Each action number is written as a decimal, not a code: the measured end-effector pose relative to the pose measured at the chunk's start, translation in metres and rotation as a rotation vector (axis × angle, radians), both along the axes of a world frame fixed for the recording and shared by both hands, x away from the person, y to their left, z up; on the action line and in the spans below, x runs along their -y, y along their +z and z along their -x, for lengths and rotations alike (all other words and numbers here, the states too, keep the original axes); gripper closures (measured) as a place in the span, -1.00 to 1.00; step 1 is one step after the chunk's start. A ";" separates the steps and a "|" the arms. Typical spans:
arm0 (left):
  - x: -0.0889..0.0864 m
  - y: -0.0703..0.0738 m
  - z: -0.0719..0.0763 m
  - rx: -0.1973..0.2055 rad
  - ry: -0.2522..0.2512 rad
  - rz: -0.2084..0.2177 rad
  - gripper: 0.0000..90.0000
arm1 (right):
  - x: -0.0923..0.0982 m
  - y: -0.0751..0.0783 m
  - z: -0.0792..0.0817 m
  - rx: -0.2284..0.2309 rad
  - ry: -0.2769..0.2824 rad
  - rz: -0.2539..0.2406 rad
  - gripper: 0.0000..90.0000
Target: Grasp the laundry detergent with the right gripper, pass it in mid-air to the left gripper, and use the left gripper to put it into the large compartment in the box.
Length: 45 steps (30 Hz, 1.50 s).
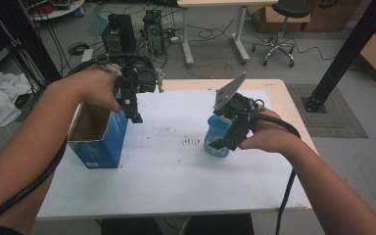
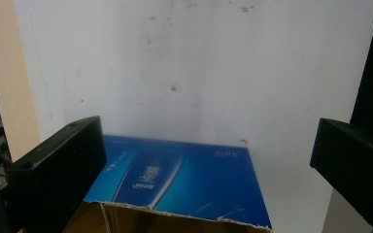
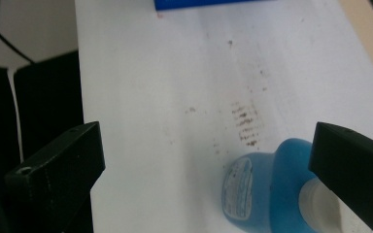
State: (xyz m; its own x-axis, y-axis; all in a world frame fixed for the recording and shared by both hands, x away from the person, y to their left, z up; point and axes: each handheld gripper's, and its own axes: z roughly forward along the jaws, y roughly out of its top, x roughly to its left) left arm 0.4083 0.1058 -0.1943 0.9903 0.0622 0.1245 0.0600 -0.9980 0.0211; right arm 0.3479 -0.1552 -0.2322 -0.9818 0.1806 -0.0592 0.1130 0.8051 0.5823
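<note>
White tabletop [image 1: 176,166] holds upright blue bottle [image 1: 217,139], cap up, beside released right hand-held gripper [image 1: 230,137].

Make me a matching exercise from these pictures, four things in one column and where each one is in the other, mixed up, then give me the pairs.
Things
1. box
2. bottle
3. left gripper
4. right gripper

Places
A. over the open top of the blue carton, jaws apart
B. standing right of the table's middle, under a gripper
C. on the table's left part, top open
D. down around the blue container, jaws apart

Pairs: 1-C, 2-B, 3-A, 4-D
</note>
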 end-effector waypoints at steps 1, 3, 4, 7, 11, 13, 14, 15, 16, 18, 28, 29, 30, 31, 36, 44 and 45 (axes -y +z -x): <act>-0.001 0.000 0.001 0.001 0.002 0.004 -1.00 | 0.002 0.000 0.000 -0.002 -0.003 -0.027 -1.00; -0.001 0.001 0.001 0.003 -0.001 0.002 -1.00 | 0.007 0.000 0.003 0.008 -0.016 -0.089 -1.00; -0.001 0.001 0.001 0.003 0.000 0.005 -1.00 | 0.010 0.000 0.004 0.004 -0.021 -0.120 -1.00; -0.002 0.000 0.002 0.004 0.002 0.007 -1.00 | 0.019 -0.001 0.007 0.026 -0.048 -0.190 -1.00; -0.003 -0.001 0.002 0.003 0.006 0.004 -1.00 | 0.036 -0.006 0.010 0.029 -0.093 -0.275 -1.00; -0.003 -0.001 0.002 0.003 0.008 0.005 -1.00 | 0.046 -0.010 0.012 0.048 -0.123 -0.296 -1.00; -0.003 0.000 0.003 0.004 0.008 0.005 -1.00 | 0.050 -0.011 0.012 0.043 -0.129 -0.309 -1.00; -0.003 0.000 0.003 0.004 0.005 0.004 -1.00 | 0.055 -0.013 0.013 0.045 -0.143 -0.320 -1.00; -0.003 0.000 0.003 0.004 0.004 0.007 -1.00 | 0.062 -0.015 0.015 0.060 -0.163 -0.331 -1.00; -0.003 0.000 0.003 0.006 0.005 0.004 -1.00 | 0.073 -0.018 0.018 0.066 -0.179 -0.357 -1.00; -0.001 -0.002 0.003 0.001 0.004 0.001 -1.00 | 0.131 -0.044 0.024 0.109 -0.302 -0.376 -1.00; 0.000 -0.002 0.003 0.001 0.003 -0.003 -1.00 | 0.136 -0.048 0.024 0.107 -0.311 -0.376 -1.00; 0.000 -0.002 0.003 0.001 0.003 -0.004 -1.00 | 0.140 -0.051 0.024 0.111 -0.320 -0.375 -1.00; 0.001 -0.002 0.003 0.001 0.003 -0.003 -1.00 | 0.143 -0.054 0.024 0.107 -0.324 -0.376 -1.00; 0.004 -0.001 0.003 0.002 0.001 -0.011 -1.00 | 0.154 -0.073 0.022 0.117 -0.336 -0.386 -1.00; 0.008 0.001 0.007 0.006 -0.008 -0.010 -1.00 | 0.153 -0.095 0.012 0.125 -0.331 -0.428 -1.00; 0.008 0.001 0.007 0.007 -0.010 -0.013 -1.00 | 0.152 -0.097 0.011 0.126 -0.330 -0.433 -1.00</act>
